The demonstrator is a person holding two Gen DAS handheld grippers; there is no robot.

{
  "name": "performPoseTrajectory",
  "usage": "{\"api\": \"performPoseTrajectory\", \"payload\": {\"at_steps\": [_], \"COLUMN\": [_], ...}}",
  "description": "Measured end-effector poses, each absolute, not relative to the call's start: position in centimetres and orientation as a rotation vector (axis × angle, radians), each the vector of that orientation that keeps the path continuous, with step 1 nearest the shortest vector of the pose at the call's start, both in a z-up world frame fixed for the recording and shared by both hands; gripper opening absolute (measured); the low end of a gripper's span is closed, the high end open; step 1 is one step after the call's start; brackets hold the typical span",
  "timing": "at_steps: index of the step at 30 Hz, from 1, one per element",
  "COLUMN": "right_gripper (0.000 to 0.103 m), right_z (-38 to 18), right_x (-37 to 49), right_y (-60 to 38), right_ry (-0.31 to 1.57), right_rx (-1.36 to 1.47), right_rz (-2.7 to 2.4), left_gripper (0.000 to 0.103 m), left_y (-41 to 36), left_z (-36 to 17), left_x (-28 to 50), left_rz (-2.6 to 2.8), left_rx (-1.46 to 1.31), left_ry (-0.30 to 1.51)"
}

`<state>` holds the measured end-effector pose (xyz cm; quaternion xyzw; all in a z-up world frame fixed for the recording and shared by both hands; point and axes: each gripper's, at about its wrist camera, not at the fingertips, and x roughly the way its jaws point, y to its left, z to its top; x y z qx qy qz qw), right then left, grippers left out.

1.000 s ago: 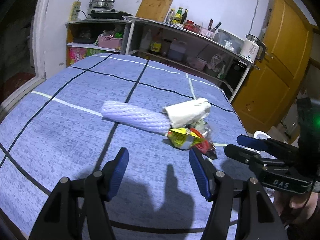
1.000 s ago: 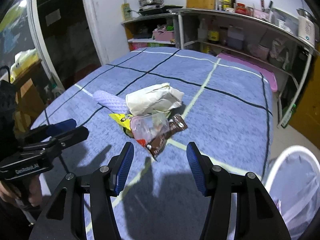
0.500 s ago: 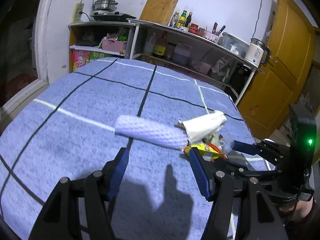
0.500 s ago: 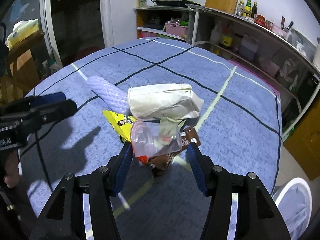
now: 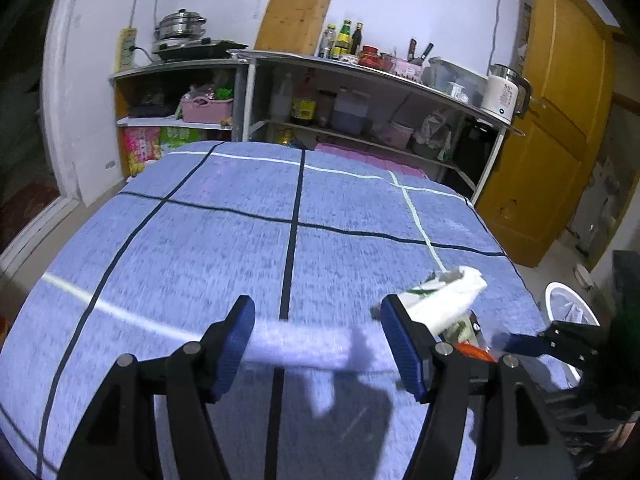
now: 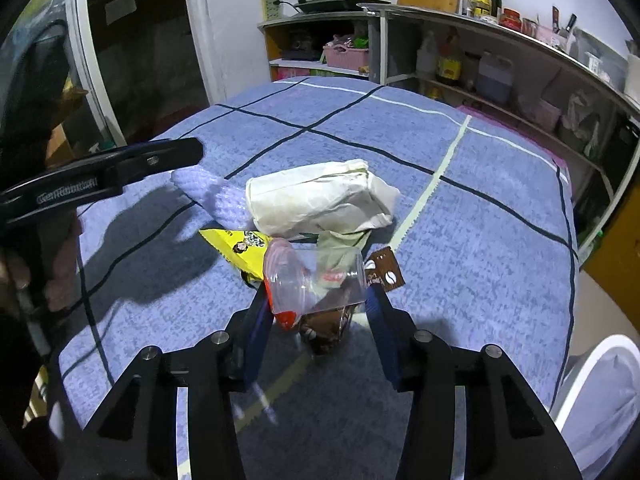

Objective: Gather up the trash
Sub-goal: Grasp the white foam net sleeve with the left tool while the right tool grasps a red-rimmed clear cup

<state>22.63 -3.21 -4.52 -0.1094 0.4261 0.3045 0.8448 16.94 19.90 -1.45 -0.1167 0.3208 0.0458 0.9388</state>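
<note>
A pile of trash lies on the blue checked tablecloth [image 6: 480, 248]: a white paper bag [image 6: 320, 200], a yellow snack wrapper [image 6: 236, 248], a brown wrapper [image 6: 386, 274] and a clear plastic cup [image 6: 316, 280] on its side. My right gripper [image 6: 318, 308] has the cup between its fingers; its jaws are closing and the pads touch both ends of the cup. A lavender foam tube [image 5: 300, 346] lies crosswise between the fingers of my left gripper [image 5: 316, 320], whose jaws are opening wide and do not press on it. The paper bag [image 5: 444, 300] sits just beyond the left gripper's right finger.
A white bin with a plastic liner [image 6: 600, 380] stands on the floor past the table's right edge, also seen as the bin [image 5: 568, 304] in the left wrist view. Kitchen shelves [image 5: 360, 120] line the far wall and a yellow door [image 5: 560, 140] is at the right.
My left gripper has moved forward and right until the foam tube lies between its fingers. My right gripper's jaws have narrowed around the plastic cup.
</note>
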Motion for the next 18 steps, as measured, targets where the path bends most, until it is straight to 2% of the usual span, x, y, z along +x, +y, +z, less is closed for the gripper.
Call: {"api": "performPoseTrajectory", "payload": {"at_steps": [7,18], "right_gripper": [0.048,0.048], "right_z": [-4.1,-3.4], "right_x": [21.8,20.3], "right_y": [-4.7,-7.0], "right_ry": [0.907,0.902], "right_rx": [-0.171,-0.112], "right_rz": [0.639,0.625], "left_gripper": [0.069,0.069], "left_y": [19.7,16.8], "left_z": [-3.2,-3.3], "left_x": [19.8,16.1], "left_rz": [-0.034,-0.149], "left_rx": [-0.210,-0.008], "left_ry": [0.768,0.823]}}
